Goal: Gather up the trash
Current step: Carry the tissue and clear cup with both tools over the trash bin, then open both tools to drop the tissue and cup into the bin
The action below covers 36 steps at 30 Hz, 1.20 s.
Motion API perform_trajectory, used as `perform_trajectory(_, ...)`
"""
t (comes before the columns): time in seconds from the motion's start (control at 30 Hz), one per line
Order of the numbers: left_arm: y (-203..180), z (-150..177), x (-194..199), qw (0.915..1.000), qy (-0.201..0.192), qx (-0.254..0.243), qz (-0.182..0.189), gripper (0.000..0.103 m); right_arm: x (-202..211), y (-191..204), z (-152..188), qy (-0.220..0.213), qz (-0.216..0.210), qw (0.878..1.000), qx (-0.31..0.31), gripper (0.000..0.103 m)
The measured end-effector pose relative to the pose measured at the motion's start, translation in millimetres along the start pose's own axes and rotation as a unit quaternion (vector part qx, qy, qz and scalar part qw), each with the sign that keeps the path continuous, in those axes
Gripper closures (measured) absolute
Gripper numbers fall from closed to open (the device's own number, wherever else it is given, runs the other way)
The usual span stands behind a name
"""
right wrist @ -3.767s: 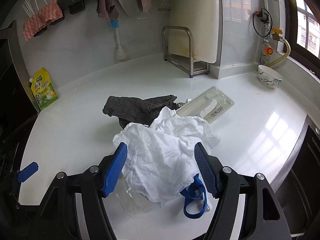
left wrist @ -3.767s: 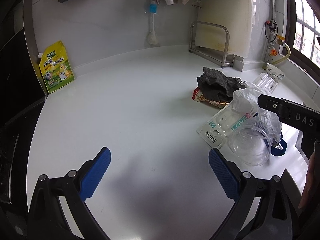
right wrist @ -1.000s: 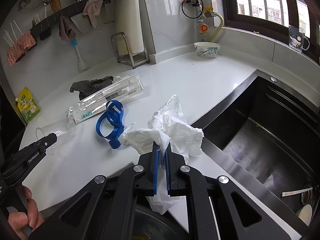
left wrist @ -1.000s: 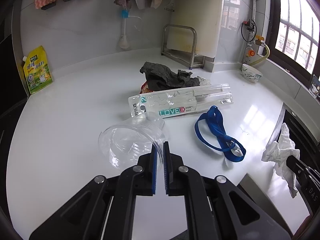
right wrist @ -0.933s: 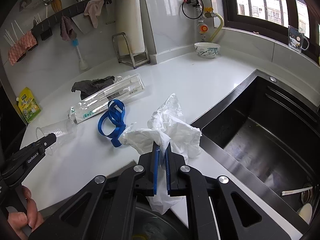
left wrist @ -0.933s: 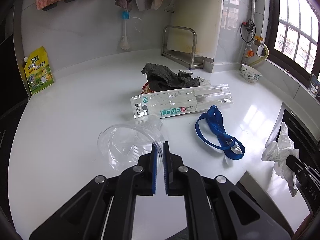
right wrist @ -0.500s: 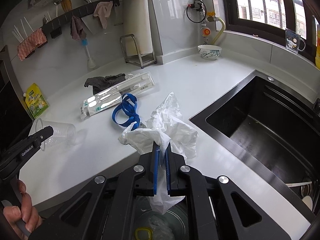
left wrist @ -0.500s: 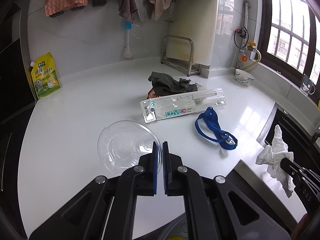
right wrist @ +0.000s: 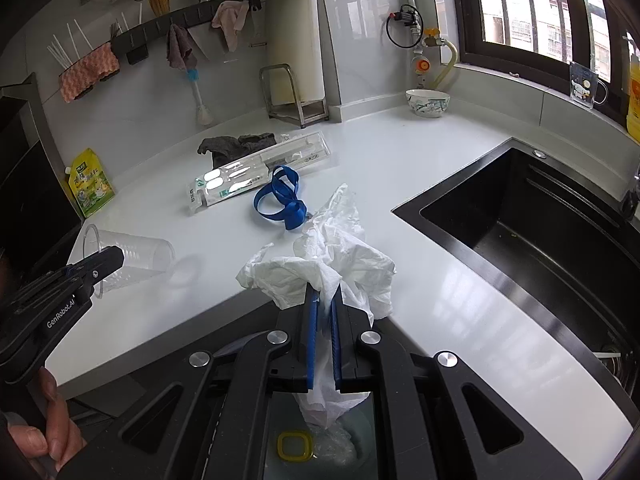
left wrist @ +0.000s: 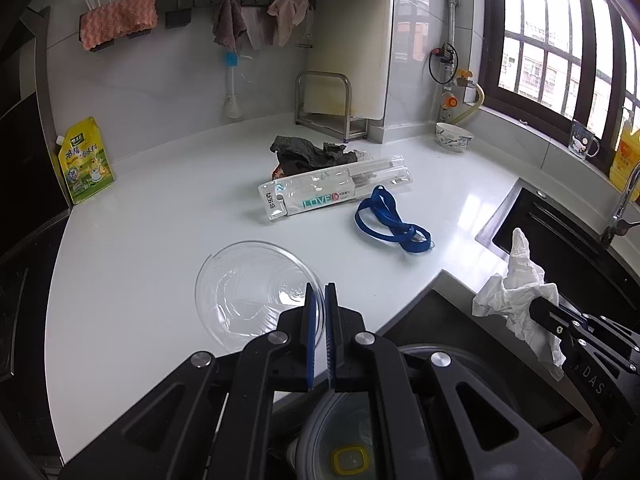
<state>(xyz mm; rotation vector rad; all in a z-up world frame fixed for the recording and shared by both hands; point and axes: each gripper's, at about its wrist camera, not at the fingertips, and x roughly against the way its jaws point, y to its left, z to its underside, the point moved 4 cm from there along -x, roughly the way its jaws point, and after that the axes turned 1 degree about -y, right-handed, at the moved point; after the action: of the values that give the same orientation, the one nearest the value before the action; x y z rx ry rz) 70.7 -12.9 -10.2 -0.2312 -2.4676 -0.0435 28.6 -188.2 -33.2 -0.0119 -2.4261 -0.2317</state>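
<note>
Since the earlier frames both grippers have been drawn back off the bench w/ their loads: the clear plastic cup [left wrist: 256,292] and the crumpled white tissue [right wrist: 328,264], once lying mid-bench, are now carried out past the front edge, and a bin w/ a yellow-ringed lid [right wrist: 295,446] has come into view below.

Left gripper [left wrist: 319,300]: fingers clenched on the cup's rim, wall pinched between the blue pads. In the right wrist view the cup is seen on its side, long axis roughly level, mouth toward the gripper, base pointing toward the bench's middle.

Right gripper [right wrist: 325,304]: fingers clamped on the tissue; a tail hangs down between them, directly above the bin opening.

Left on the bench [left wrist: 160,200]: toothbrush blister pack [left wrist: 336,194] and blue lanyard [left wrist: 390,224] mid-bench, dark grey rag [left wrist: 308,152] behind them toward the back edge.

Relation that matters: the bin sits straight under the right gripper's fingers, so the tissue looks ready to be dropped w/ a simple release. The left gripper is offset to the bin's left side, cup partly over the bench's front edge, so prob. a short shift toward the bin is needed before letting go; the right hand is judged nearer.
</note>
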Motion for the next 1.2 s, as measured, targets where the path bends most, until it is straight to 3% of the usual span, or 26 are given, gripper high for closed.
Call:
perform_trajectory(0.6,-49,61,39,0.9977,0.016,-0.050,0.043,0.098,41,-8,71,0.022,-0.003,1.000,-0.009,0.097)
perform_trajectory(1.2,-60,111,11,0.9928,0.085,-0.070,0.046,0.098,17,-12,125,0.071,0.003,0.997,-0.013,0.097)
